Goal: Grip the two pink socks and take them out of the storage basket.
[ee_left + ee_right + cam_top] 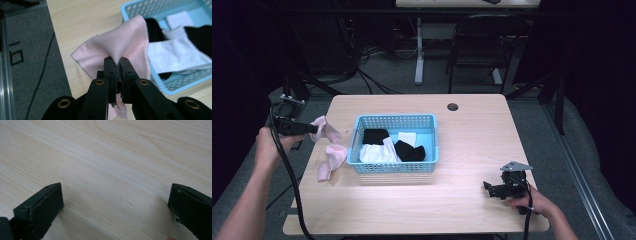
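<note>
A pink sock (326, 130) hangs from my left gripper (314, 129), held above the table's left edge beside the blue basket (430, 121). In the left gripper view the jaws are shut on the pink sock (120, 45), which bunches up between them at the left gripper (116, 61). A second pink sock (332, 159) lies on the table against the basket's left side. The basket (140, 7) holds black socks (408, 150) and white socks (377, 152). My right gripper (490, 188) rests at the table's front right, open, with bare wood between the jaws of the right gripper (115, 195).
The wooden table (472, 130) has a round cable hole (452, 107) near its far edge. A black chair (484, 45) and a white table leg (419, 50) stand behind it. Cables trail from both grippers off the table's front.
</note>
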`<state>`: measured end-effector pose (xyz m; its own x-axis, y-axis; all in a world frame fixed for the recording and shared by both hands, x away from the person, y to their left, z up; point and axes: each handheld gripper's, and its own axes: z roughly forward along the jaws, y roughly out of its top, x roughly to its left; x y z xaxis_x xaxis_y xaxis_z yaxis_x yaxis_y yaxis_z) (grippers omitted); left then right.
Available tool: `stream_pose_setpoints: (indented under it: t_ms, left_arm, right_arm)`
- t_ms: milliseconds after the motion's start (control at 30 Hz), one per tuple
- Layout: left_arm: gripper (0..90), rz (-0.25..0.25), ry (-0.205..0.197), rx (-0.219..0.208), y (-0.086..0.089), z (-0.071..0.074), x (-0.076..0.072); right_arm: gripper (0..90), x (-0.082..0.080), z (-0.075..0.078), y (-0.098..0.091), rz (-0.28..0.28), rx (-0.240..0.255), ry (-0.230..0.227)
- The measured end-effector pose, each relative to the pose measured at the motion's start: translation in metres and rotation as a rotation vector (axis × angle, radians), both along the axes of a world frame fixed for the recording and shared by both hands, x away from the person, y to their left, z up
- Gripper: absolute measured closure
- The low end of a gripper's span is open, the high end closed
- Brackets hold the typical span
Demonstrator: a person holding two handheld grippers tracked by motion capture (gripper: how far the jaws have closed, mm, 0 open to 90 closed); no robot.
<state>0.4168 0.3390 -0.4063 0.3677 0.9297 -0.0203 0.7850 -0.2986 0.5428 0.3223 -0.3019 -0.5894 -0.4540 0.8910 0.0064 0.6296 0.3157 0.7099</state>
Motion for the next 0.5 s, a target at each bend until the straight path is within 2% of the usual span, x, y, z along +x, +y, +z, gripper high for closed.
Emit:
stream_pose_setpoints:
  t_ms: [200, 333, 400, 433, 500]
  left_arm:
    - [86.0, 0.014, 0.103, 0.009, 0.0, -0.043, 0.01]
    - [85.9, 0.023, 0.148, 0.003, -0.001, -0.066, 0.017]
    - [85.8, 0.03, 0.167, 0.015, -0.002, -0.078, 0.021]
    - [85.7, 0.032, 0.177, 0.005, -0.002, -0.083, 0.023]
    - [85.4, 0.046, 0.181, 0.004, -0.002, -0.093, 0.026]
  right_arm:
    - [0.0, 0.0, 0.0, 0.0, 0.0, 0.0, -0.001]
    - [0.0, 0.0, 0.0, 0.0, 0.0, 0.0, 0.0]
    - [0.0, 0.0, 0.0, 0.0, 0.0, 0.0, 0.0]
    - [0.0, 0.0, 0.0, 0.0, -0.001, 0.0, 0.0]
    - [0.0, 0.0, 0.0, 0.0, 0.0, 0.0, 0.0]
